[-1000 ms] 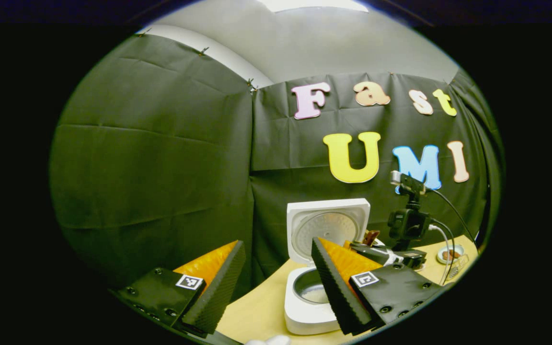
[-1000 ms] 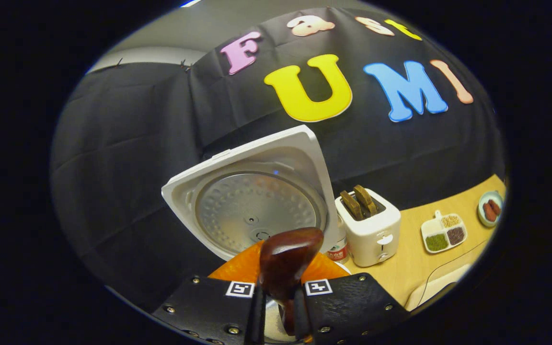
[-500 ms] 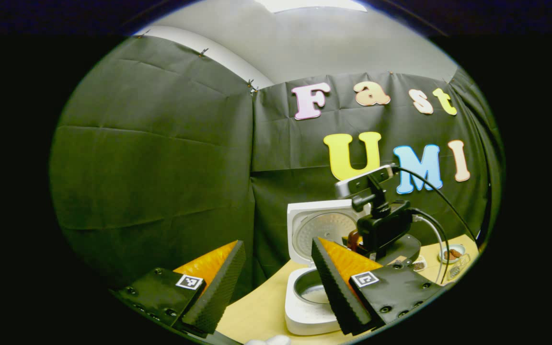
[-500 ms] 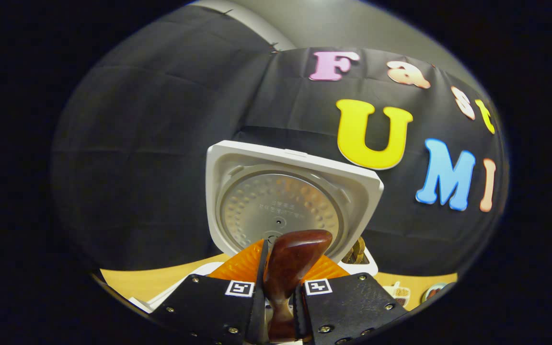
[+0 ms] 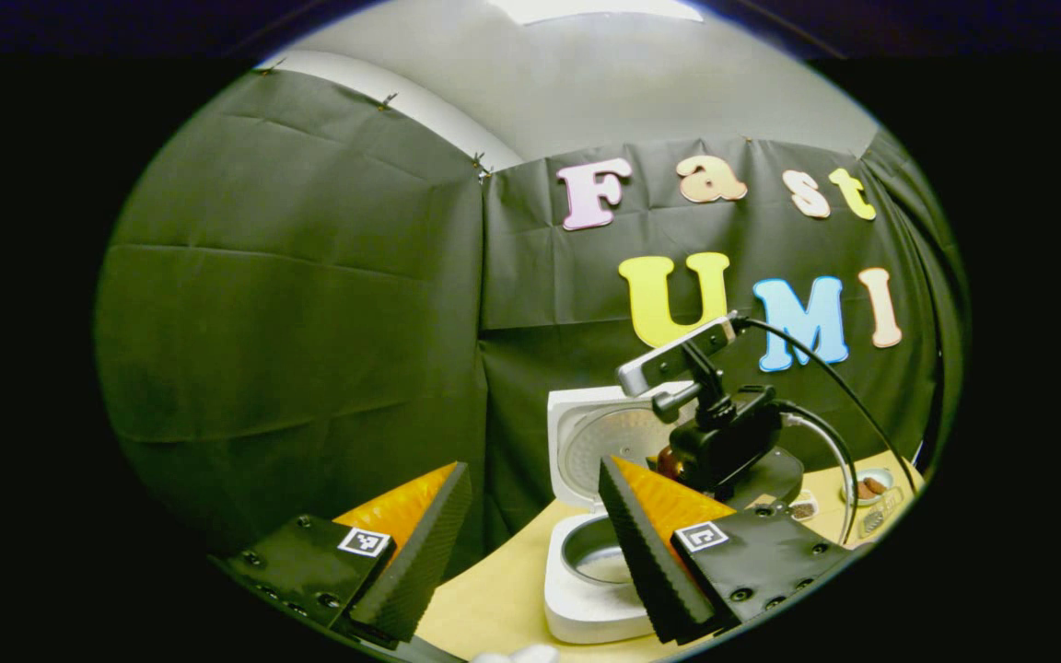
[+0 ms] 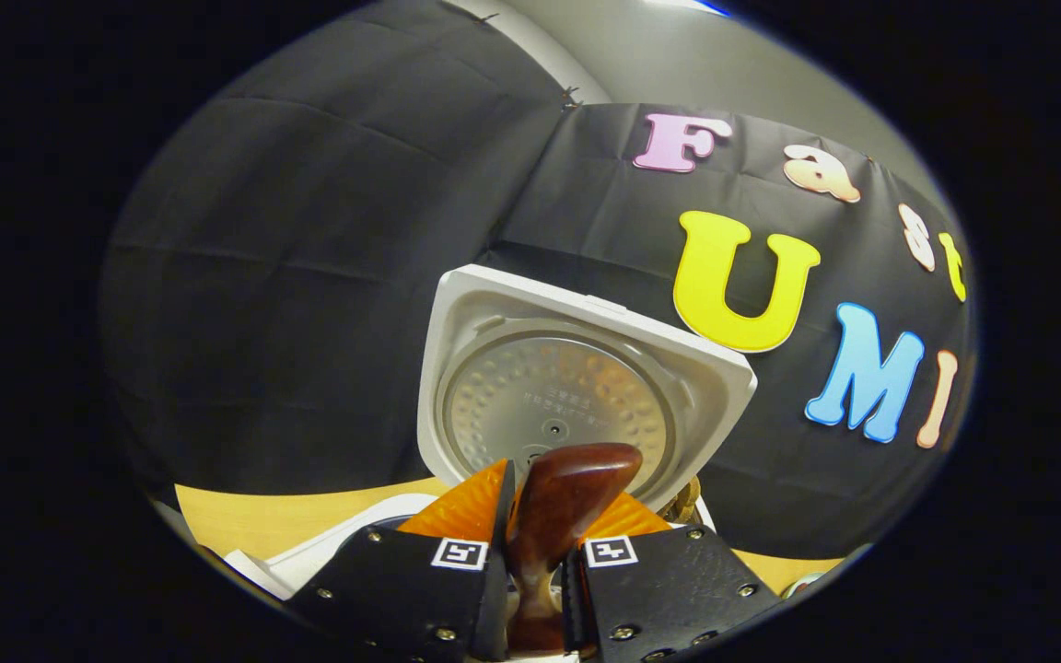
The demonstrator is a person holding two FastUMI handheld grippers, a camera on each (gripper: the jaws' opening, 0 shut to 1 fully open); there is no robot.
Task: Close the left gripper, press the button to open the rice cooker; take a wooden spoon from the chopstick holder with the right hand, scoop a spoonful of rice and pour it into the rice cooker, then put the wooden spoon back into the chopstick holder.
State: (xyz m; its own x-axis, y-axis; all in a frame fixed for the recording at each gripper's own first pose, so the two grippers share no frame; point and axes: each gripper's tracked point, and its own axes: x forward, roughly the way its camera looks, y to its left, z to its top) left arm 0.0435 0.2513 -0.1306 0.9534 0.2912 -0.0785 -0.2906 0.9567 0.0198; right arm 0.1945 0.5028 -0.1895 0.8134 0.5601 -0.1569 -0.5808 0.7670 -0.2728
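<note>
Right gripper view: the right gripper is clamped on the wooden spoon, both fingers pressing the neck, the handle running back between them and the bowl sticking up and forward along the gripper's axis. Directly ahead, the raised lid of the rice cooker faces the camera; a strip of its white body shows low and left on the desk. Left gripper view: the left gripper is spread wide, holding nothing, with the open pot between its fingers. The right gripper sits above and just behind the pot's right side. Judgement: the right hand is the nearer; whether rice is on the spoon cannot be told.
</note>
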